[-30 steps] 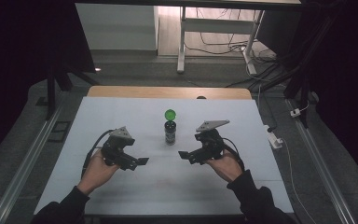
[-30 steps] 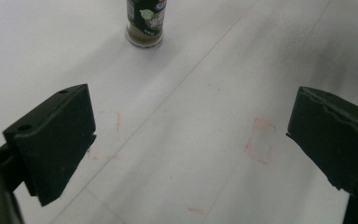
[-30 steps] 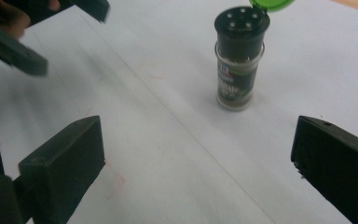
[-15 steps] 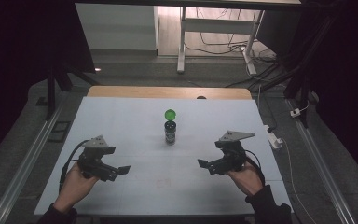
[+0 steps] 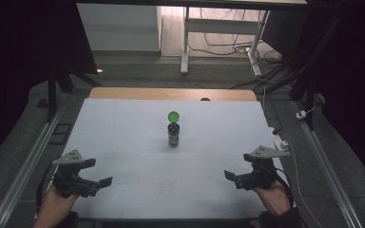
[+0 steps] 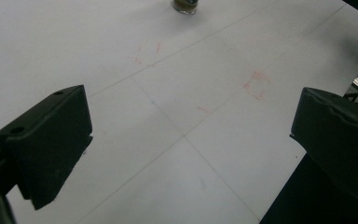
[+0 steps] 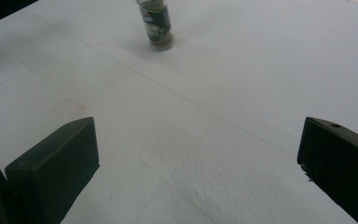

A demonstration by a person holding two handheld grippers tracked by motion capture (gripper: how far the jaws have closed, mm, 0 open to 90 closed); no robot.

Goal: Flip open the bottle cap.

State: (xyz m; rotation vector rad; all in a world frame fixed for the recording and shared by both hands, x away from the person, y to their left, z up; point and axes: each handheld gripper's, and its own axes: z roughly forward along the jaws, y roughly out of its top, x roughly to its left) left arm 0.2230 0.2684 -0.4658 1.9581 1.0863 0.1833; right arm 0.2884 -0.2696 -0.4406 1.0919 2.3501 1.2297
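Both claws have pulled back and outward since the earlier frames, now at the table's (image 5: 123, 142) near corners, well apart from the bottle (image 5: 173, 134). Left claw (image 5: 105, 181) and right claw (image 5: 230, 175) both have jaws spread wide, holding nothing. Bottle stands upright with its green cap (image 5: 173, 116), ahead of and between them.

A small bottle (image 5: 173, 134) stands on the white table (image 5: 123, 142).

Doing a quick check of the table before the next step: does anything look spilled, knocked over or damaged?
Nothing stands out. The small bottle stands upright mid-table with its green cap on, and no spill shows around it. The white table carries only faint reddish marks, seen in the left gripper view.
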